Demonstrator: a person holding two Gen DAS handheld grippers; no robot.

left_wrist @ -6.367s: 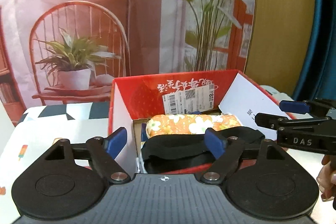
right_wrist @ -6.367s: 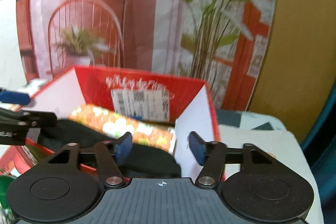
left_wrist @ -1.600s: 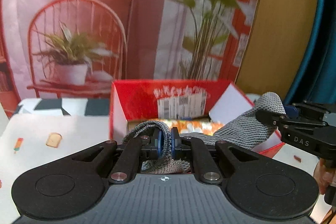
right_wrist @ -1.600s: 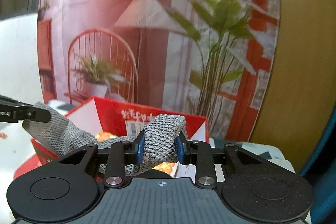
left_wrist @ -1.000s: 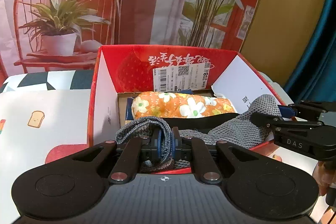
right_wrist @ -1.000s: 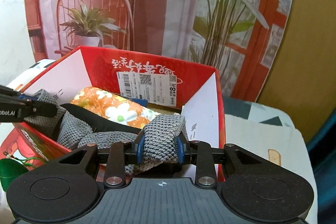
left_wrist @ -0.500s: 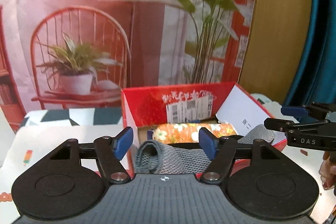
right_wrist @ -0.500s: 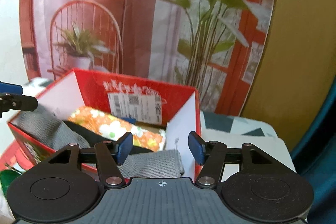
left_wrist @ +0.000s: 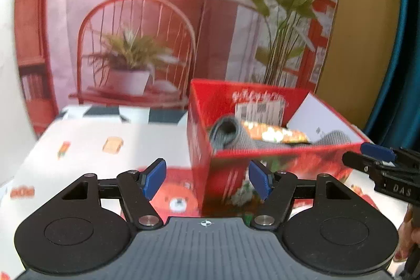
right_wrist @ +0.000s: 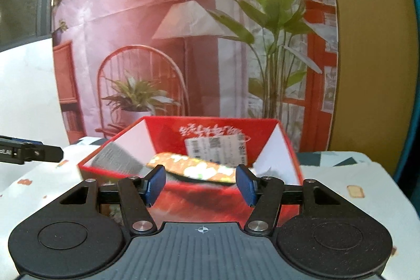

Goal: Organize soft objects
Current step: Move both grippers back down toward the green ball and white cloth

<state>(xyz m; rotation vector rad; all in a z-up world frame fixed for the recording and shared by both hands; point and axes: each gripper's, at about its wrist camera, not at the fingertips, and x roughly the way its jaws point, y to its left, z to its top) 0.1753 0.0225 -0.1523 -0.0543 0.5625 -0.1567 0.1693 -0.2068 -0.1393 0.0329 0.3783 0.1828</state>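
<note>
Evidently both tools had let go when we inspected: the left gripper (left_wrist: 207, 179) stood with its blue pads (left_wrist: 155, 176) well apart and nothing between them, and the right gripper (right_wrist: 200, 181) likewise, its pads (right_wrist: 245, 184) spread and bare. We noted that both sets of jaws had just been opening, with no cloth left in either gap. The grey knitted cloth (left_wrist: 231, 133) lay ahead of and above the left tool's fingers, inside the red box (left_wrist: 202, 148), one rolled end propped against the box's near-left corner and the rest trailing along the front wall toward the right. Behind it, further from the tool, lay the orange flowered roll (left_wrist: 273, 133), set lengthwise against the back wall, which we judged leaves the front strip for the grey piece. From the right tool the same roll (right_wrist: 194, 167) showed just beyond the fingertips, with the grey cloth (right_wrist: 118, 159) to the left against the white flap. The right gripper appeared at the right edge of the left view (left_wrist: 378, 154), beside the box's front-right corner and not touching it, as far as the blur allowed. We judged the spread jaws and the tools' standoff consistent with a finished release. The patterned tablecloth (left_wrist: 86, 148) beneath the left tool carried no further soft item that we could identify.
</note>
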